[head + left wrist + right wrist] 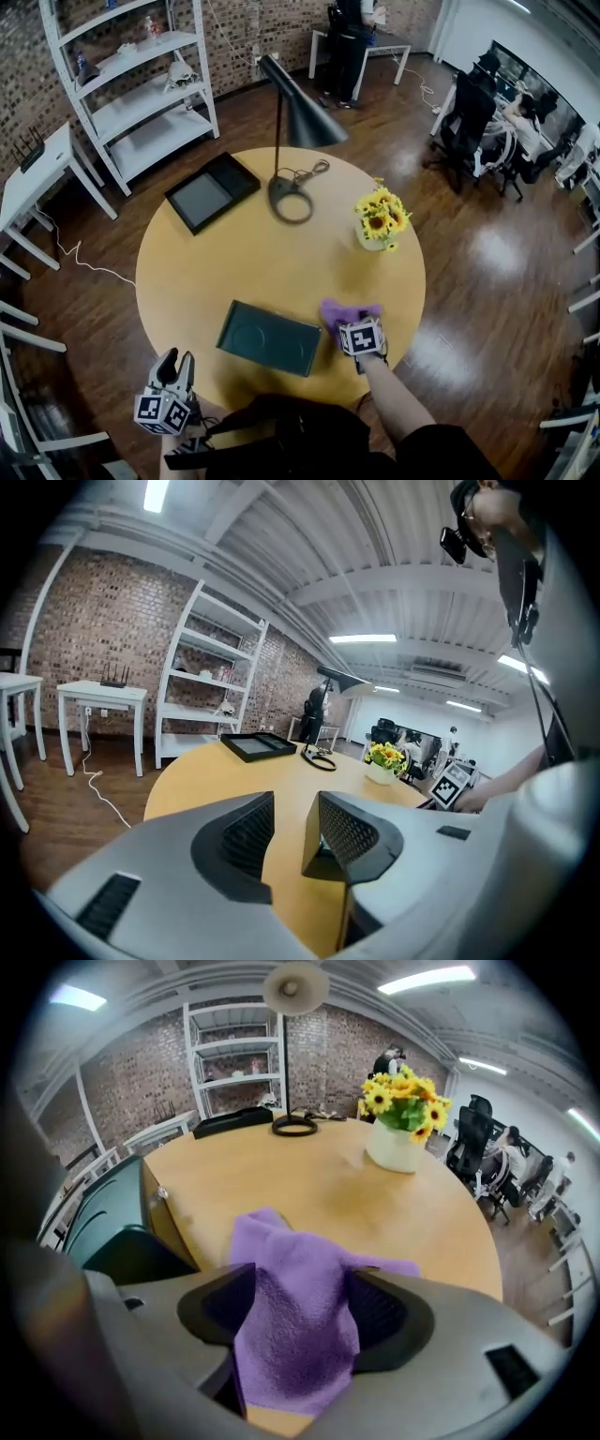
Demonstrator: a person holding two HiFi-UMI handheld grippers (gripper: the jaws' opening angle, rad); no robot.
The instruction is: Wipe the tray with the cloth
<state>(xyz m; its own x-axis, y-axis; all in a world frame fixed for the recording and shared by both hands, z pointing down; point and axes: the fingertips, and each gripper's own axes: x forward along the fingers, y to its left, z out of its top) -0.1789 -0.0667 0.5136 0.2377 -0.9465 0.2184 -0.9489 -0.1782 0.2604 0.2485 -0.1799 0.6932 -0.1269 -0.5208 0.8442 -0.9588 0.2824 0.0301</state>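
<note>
Before you is one round wooden table, and everything sits on it. One black lamp stands at the far side, with its ring base just left of the flowers.

There are two trays. The dark green tray lies at the near side, right in front of you. The black tray lies at the far left, well apart from it.

You hold two grippers. Your right gripper points steeply down at the near right of the table, just right of the green tray's right end. Its jaws stand wide apart, and the one purple cloth is bunched in the gap between them. The cloth fills that gap and brushes both pads, yet the pads do not clamp it. Its far part lies spread on the tabletop, just beside the tray. Whether the cloth touches the tray you cannot tell from either view.

Your left gripper hangs at the table's near-left rim, left of the green tray and apart from it. Its jaws are partly open, narrower than the right pair, with only bare tabletop showing between them. It holds nothing and touches nothing.

One white vase of yellow sunflowers stands at the far right, well beyond the cloth.
</note>
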